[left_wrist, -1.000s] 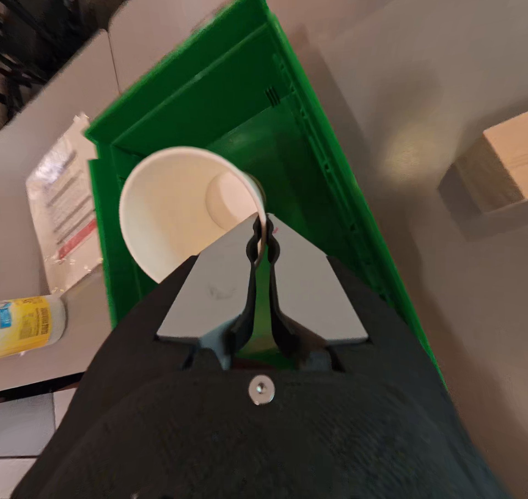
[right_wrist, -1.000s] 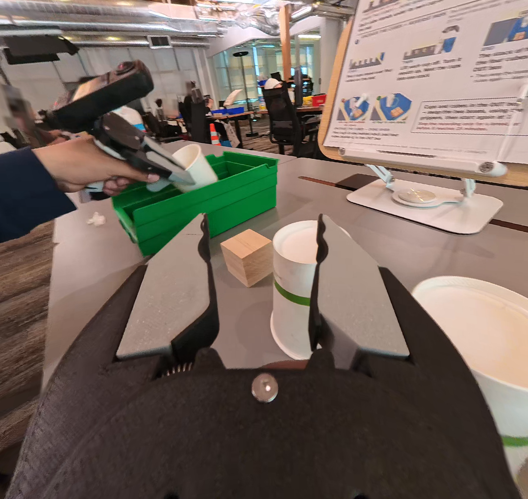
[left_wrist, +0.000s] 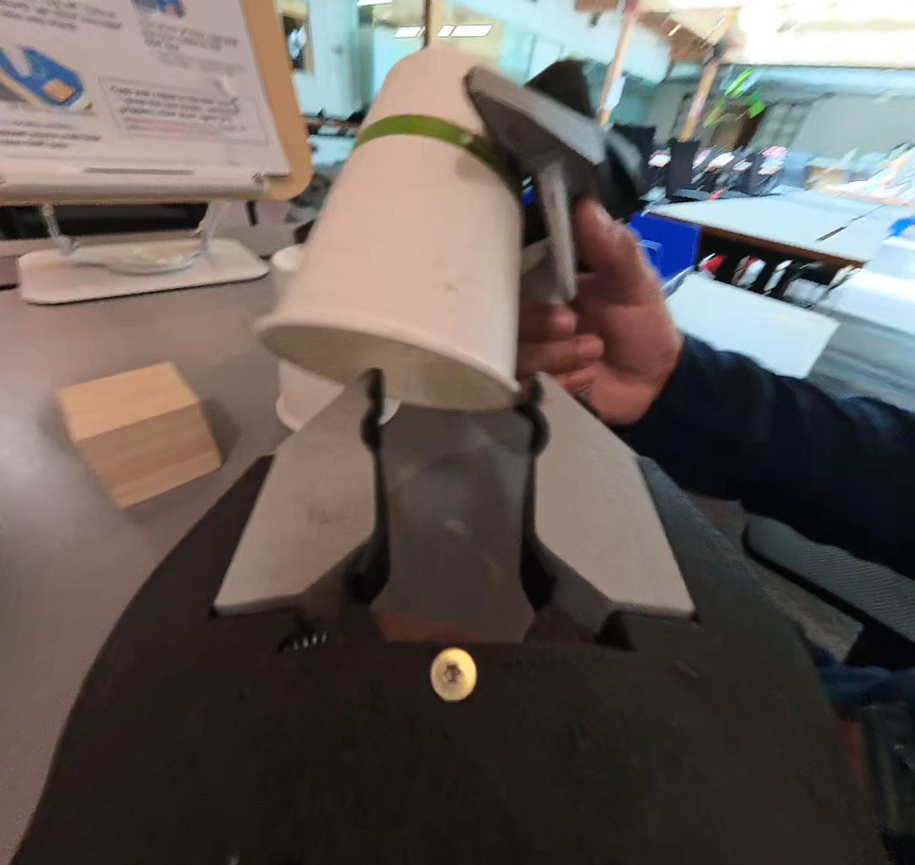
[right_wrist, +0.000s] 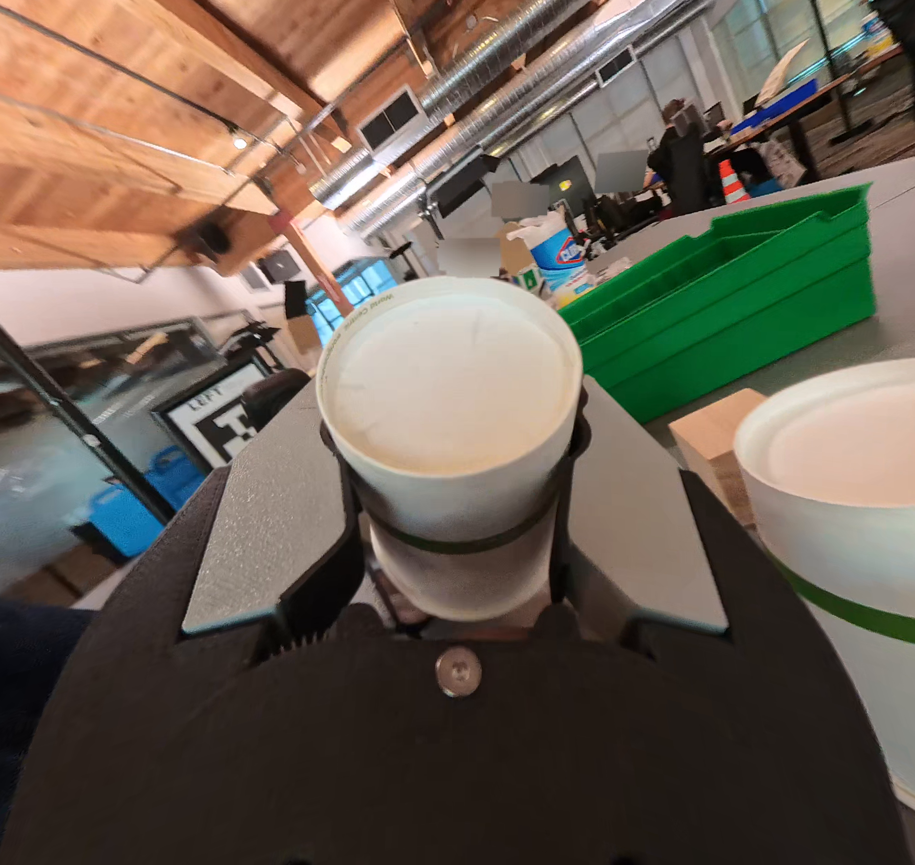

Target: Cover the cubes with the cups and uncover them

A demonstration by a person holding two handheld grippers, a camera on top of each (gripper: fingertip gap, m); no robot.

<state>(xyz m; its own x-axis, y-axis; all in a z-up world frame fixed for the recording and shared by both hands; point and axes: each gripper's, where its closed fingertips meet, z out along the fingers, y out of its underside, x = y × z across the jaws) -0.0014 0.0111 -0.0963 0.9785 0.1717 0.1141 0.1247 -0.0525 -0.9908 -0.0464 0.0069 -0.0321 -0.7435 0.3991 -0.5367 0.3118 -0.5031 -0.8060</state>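
Observation:
A white paper cup (left_wrist: 416, 227) with a green band hangs tilted in the air, mouth down, above the grey table (left_wrist: 74, 544). My right gripper (right_wrist: 455, 445) is shut on this cup (right_wrist: 445, 386), one finger on each side near its base. One of its fingers (left_wrist: 534, 138) shows in the left wrist view, with the person's hand (left_wrist: 609, 311) behind it. My left gripper (left_wrist: 453, 396) is open and holds nothing, and its tips are just under the cup's rim. A wooden cube (left_wrist: 138, 430) lies uncovered on the table to the left. It also shows in the right wrist view (right_wrist: 708, 430).
A second inverted white cup (right_wrist: 841, 495) stands on the table close to my right gripper; its rim shows in the left wrist view (left_wrist: 292, 396). A green bin (right_wrist: 742, 307) lies beyond it, with a wipes tub (right_wrist: 559, 257) behind. An instruction board on a white stand (left_wrist: 138, 267) is at the back.
My left gripper was shut on a cup's rim over the green bin; it is now open, without that cup, and faces the board. My right gripper, open beside a standing cup, now holds a raised cup.

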